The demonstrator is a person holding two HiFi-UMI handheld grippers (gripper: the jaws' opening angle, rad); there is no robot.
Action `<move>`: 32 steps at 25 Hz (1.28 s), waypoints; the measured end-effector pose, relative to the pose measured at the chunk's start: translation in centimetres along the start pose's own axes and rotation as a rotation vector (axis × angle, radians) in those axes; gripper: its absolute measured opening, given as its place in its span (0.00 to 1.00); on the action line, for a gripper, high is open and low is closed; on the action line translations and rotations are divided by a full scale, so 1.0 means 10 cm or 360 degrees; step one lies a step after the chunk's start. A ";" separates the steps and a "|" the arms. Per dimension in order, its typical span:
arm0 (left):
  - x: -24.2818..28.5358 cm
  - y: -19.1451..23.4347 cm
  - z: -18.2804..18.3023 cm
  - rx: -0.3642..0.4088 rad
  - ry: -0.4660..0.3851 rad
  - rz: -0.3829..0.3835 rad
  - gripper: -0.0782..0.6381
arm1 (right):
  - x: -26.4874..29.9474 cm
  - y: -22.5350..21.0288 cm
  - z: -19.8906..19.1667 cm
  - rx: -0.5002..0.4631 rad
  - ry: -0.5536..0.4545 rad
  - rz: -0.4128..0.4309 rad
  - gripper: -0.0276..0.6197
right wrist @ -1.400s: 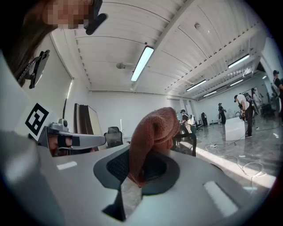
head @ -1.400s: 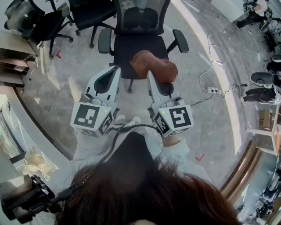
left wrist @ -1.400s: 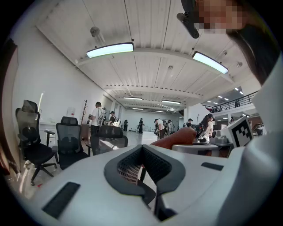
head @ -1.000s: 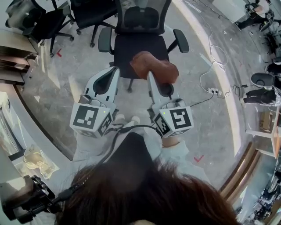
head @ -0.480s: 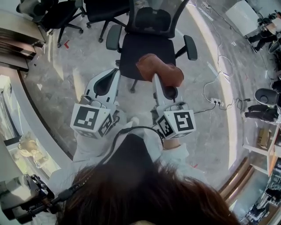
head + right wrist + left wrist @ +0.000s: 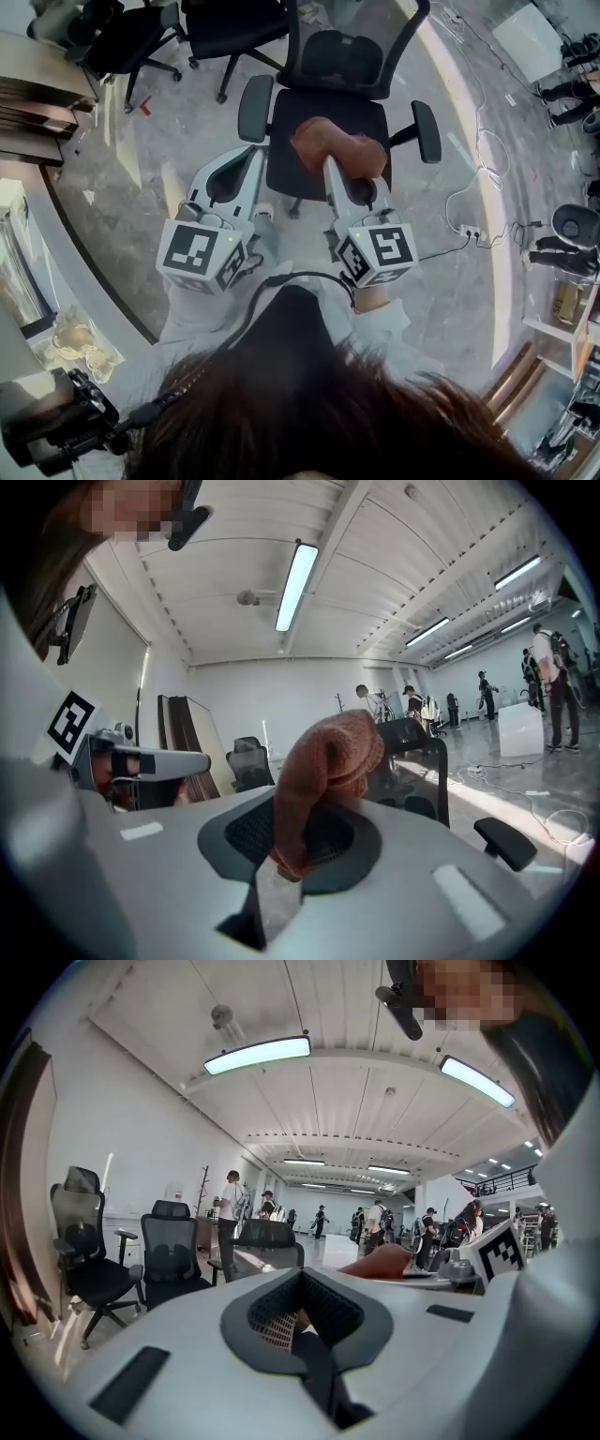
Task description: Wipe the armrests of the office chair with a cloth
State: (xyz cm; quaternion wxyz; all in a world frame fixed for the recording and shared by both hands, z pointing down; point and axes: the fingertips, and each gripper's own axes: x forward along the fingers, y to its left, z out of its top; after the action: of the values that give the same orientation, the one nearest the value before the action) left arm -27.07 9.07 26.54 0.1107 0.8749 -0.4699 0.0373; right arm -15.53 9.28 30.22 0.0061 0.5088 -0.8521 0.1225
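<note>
A black office chair (image 6: pixel 323 127) stands in front of me, its left armrest (image 6: pixel 255 107) and right armrest (image 6: pixel 427 130) both bare. My right gripper (image 6: pixel 330 165) is shut on a brown cloth (image 6: pixel 337 143), which hangs bunched over the seat's front. In the right gripper view the cloth (image 6: pixel 326 761) rises from the closed jaws (image 6: pixel 281 860), with the chair back (image 6: pixel 417 757) and one armrest (image 6: pixel 506 841) behind it. My left gripper (image 6: pixel 254 156) is shut and holds nothing, just left of the seat's front corner, below the left armrest. The left gripper view shows the closed jaws (image 6: pixel 298 1321) and the cloth (image 6: pixel 380 1262) off to the right.
Other black office chairs (image 6: pixel 127 37) stand at the back left. A power strip (image 6: pixel 469 231) with white cables lies on the floor at right. A curved desk edge (image 6: pixel 66 253) runs along the left. People stand far off (image 6: pixel 230 1208).
Both grippers have moved forward to the chair, the right one still carrying the cloth. The chair now sits closer, with the cloth over the seat's front.
</note>
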 end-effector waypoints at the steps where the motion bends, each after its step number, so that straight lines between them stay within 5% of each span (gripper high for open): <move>1: 0.13 0.14 0.04 -0.0001 0.0002 -0.0014 0.11 | 0.21 -0.05 -0.02 -0.0009 0.0020 -0.0010 0.11; 9: 1.02 1.20 0.14 0.0016 0.0102 -0.0119 0.11 | 1.79 -0.40 -0.23 -0.0007 0.0134 -0.0107 0.11; 15: 1.42 1.72 -0.05 -0.0062 0.0209 -0.0129 0.11 | 2.78 -0.51 -0.60 0.0102 0.0319 0.0042 0.11; 27: 1.58 2.30 -0.46 -0.0161 0.0335 -0.0009 0.11 | 4.17 -1.10 -1.93 0.1002 0.0822 0.0113 0.11; 29: 1.57 2.37 -0.49 -0.0171 0.0340 0.0014 0.11 | 4.32 -1.22 -2.16 0.0998 0.0978 0.0020 0.11; 32: 1.55 2.41 -0.54 -0.0179 0.0346 0.0024 0.11 | 4.37 -1.36 -2.48 0.0764 0.1250 -0.0109 0.11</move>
State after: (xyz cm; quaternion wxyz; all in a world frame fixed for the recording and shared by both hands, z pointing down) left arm -38.30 -15.16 38.24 0.2095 0.8546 -0.4631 0.1065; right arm -27.63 -29.42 62.89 0.2146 0.4387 -0.7156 0.4995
